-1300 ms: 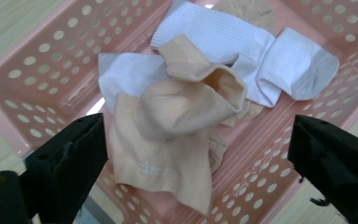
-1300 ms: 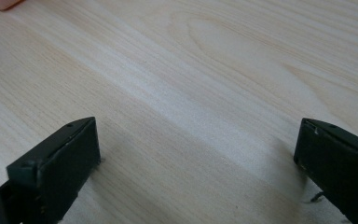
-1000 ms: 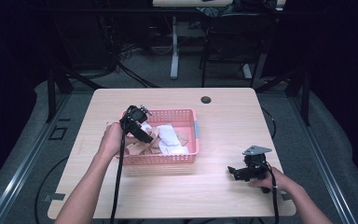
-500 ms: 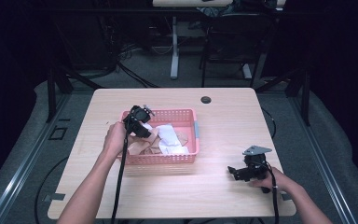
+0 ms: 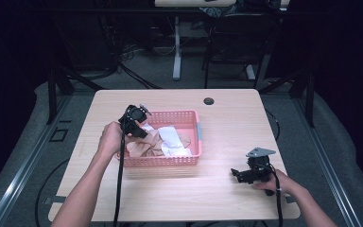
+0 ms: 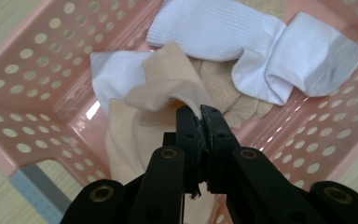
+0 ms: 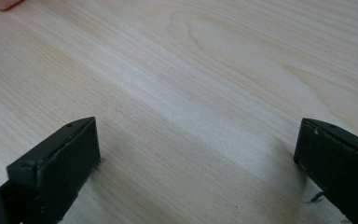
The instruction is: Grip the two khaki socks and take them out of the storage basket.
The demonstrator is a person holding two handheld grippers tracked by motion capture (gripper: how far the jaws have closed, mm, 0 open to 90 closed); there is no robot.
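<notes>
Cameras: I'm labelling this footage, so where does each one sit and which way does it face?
High view: above the person's side, looking forward and down at the table; both forearms enter from below.
Left gripper view: rides the left gripper, looking into the pink basket; jaws pinch a beige sock.
Right gripper view: rides the right gripper, facing bare tabletop; jaws apart.
Shared: high and left views both show the basket.

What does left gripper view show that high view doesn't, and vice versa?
Left gripper view alone: the left gripper has its jaws shut on a fold of the beige sock, pinched right at the tips, plus the ribbed knit of the white socks and the basket's perforated walls up close.

High view alone: the whole table, the right gripper resting on bare wood away from the basket, both forearms, the floor.

Both: the pink basket holding white and beige socks, with the left gripper over it.
</notes>
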